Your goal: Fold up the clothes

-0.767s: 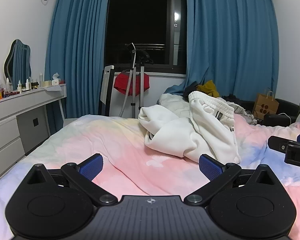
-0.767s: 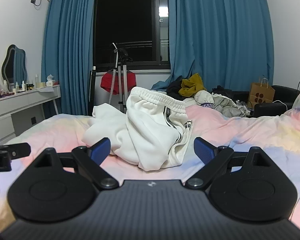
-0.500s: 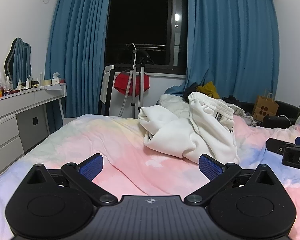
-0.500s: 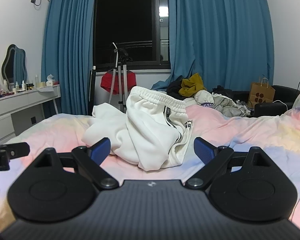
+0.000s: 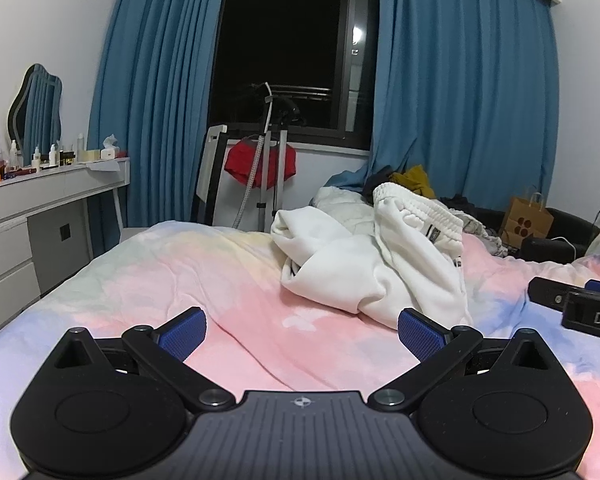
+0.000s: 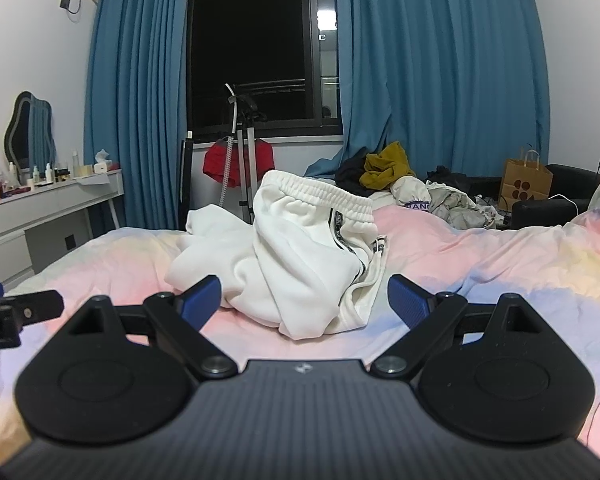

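Trousers: crumpled heap on bed, waistband up, no clear long axis.
Left gripper: spread wide, empty.
Right gripper: spread wide, empty.

Bedroom: bed, vanity mirror

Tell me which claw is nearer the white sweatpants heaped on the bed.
Right, by a small margin. The right claw sits open directly in front of the white sweatpants, their hem lying between its fingers. The left claw is open too, with the pants ahead and off to its right.
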